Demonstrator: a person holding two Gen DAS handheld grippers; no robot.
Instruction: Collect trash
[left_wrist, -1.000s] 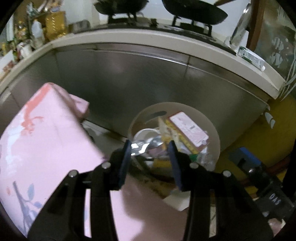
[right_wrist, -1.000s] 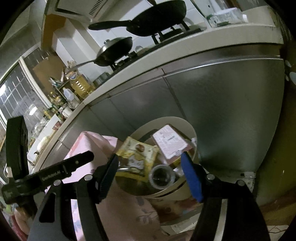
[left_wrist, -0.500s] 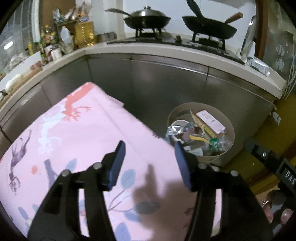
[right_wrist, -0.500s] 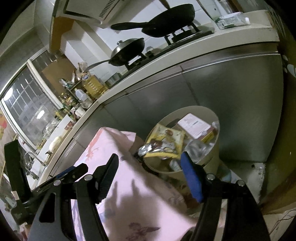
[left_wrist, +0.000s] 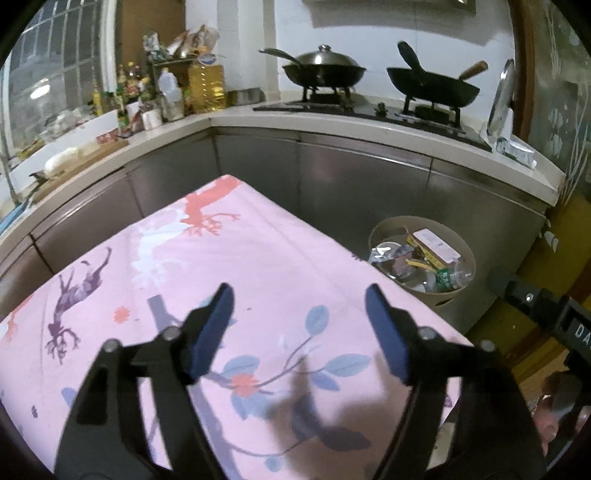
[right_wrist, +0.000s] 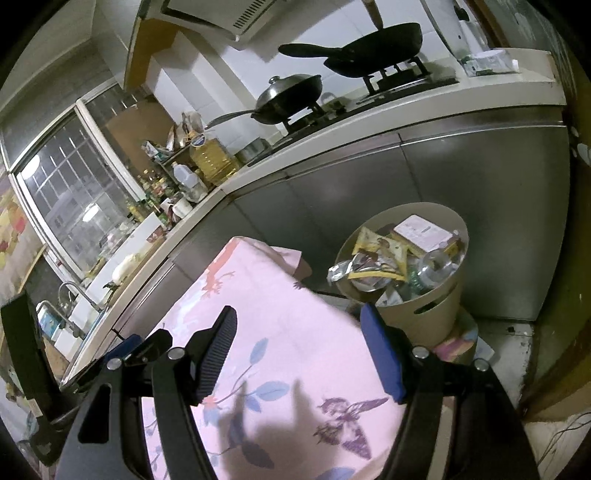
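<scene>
Left wrist view. The left gripper is hovering over the tabletop, which is wearing a smooth pink cloth printed with blue leaves and red and purple figures. Its jaws are opening, and nothing is sitting between the 2 blue pads. The cloth surface ahead of the jaws is lying flat and bare up to its far corner, which is pointing toward the grey cabinet fronts. A gap is showing between the right edge of the tabletop and the trash bin, a round beige tub standing on the floor against the cabinets. The trash is filling the bin: a flat white carton, crumpled foil and yellow wrappers. Above the cabinets, 2 dark woks are resting on stove grates on the pale counter. Part of the right gripper's black body is showing at the right edge.

Right wrist view. The right gripper is hovering over the same pink cloth near its right edge, with its jaws standing apart and gripping nothing. The bin is sitting just beyond that edge, to the right of the far corner, with an oval handle slot in its matte wall. Pale floor is lying open to the right of the bin. The cabinet fronts are presenting smooth brushed panels with thin vertical seams.
</scene>
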